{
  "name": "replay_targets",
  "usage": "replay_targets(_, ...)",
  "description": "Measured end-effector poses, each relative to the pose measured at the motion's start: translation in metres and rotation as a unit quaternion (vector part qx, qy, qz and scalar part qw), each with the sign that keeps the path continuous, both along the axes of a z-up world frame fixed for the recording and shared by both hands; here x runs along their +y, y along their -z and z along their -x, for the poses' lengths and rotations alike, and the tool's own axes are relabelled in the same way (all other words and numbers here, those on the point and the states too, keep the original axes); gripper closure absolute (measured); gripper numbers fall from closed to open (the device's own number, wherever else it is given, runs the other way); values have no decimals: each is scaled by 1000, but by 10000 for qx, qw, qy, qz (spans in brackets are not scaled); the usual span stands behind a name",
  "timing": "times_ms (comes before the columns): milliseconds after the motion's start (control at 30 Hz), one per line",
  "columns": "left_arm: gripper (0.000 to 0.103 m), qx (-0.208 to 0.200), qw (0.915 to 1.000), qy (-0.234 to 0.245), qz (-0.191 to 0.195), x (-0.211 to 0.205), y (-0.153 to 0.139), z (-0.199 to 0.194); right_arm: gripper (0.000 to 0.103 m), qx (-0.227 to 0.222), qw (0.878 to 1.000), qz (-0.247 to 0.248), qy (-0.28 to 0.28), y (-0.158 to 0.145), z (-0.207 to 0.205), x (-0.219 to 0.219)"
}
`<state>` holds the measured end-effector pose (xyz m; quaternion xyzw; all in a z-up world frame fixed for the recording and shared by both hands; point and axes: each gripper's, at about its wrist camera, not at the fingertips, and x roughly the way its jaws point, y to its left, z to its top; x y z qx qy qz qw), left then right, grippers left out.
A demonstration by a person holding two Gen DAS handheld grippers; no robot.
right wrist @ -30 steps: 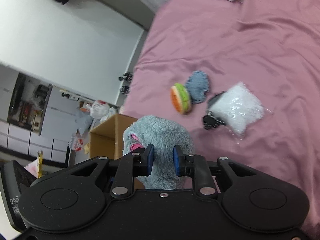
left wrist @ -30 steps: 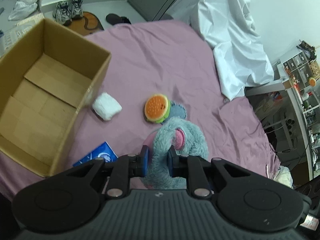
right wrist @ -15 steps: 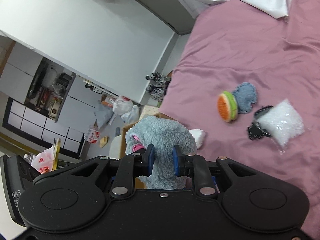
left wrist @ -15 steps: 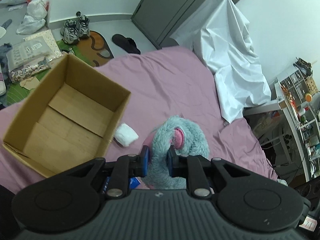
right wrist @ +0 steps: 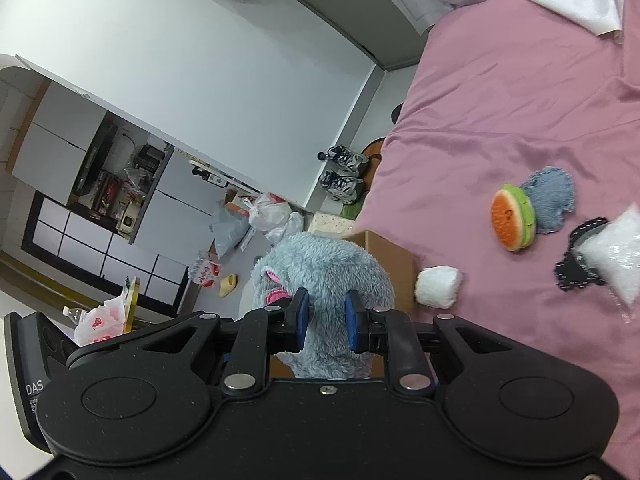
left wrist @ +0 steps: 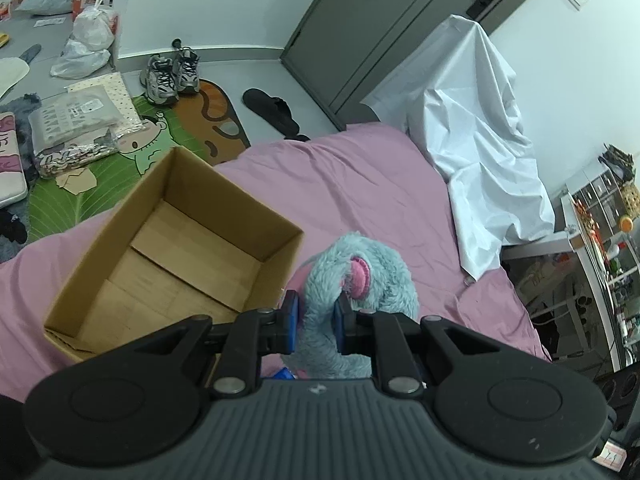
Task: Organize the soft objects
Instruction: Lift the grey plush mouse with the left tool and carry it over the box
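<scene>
A fluffy blue-grey plush toy [left wrist: 360,280] with pink patches hangs in the air, held by both grippers. My left gripper [left wrist: 314,314] is shut on one limb of it. My right gripper [right wrist: 326,312] is shut on another part of the plush toy [right wrist: 320,272]. An open, empty cardboard box [left wrist: 172,252] sits on the pink bed just left of the toy; a corner of it shows in the right wrist view [right wrist: 384,252]. On the bed lie a burger-shaped plush [right wrist: 512,222], a denim pad [right wrist: 550,198], a white soft roll [right wrist: 438,286] and a white bag [right wrist: 612,256].
The pink bedsheet [left wrist: 352,184] spreads beyond the box. A white-draped object [left wrist: 476,120] stands at the bed's far right. Sneakers [left wrist: 172,74], bags and a floor mat [left wrist: 120,160] lie on the floor beyond the bed. A black patterned cloth [right wrist: 576,268] lies by the white bag.
Both grippers have lifted the plush toy higher and carried it toward the box. The bed and box have dropped lower and farther in view; the burger plush is now hidden in the left wrist view.
</scene>
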<state>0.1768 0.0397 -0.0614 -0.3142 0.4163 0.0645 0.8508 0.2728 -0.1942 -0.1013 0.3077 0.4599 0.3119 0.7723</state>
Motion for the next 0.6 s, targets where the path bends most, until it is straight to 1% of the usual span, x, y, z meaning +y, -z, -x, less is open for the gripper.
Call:
replay_targets(200, 87, -41, 9999, -83, 42, 19, 4, -2, 83, -83, 9999, -64, -85, 3, -2, 9)
replay_targets(333, 88, -27, 9998, -147, 122, 33, 11, -4, 74, -25, 9999, -88, -66, 6, -5, 19)
replay_targets(467, 88, 24, 9995, -249, 195, 46, 19, -5, 71, -78, 9999, 37, -66, 6, -2, 24)
replay_targets(533, 88, 25, 9994, -294, 198, 53, 21, -6, 69, -14, 9999, 90, -50, 8, -3, 25)
replay_targets(600, 88, 15, 9992, -337, 206, 60, 23, -7, 68, 20, 9999, 152, -6, 10, -3, 27)
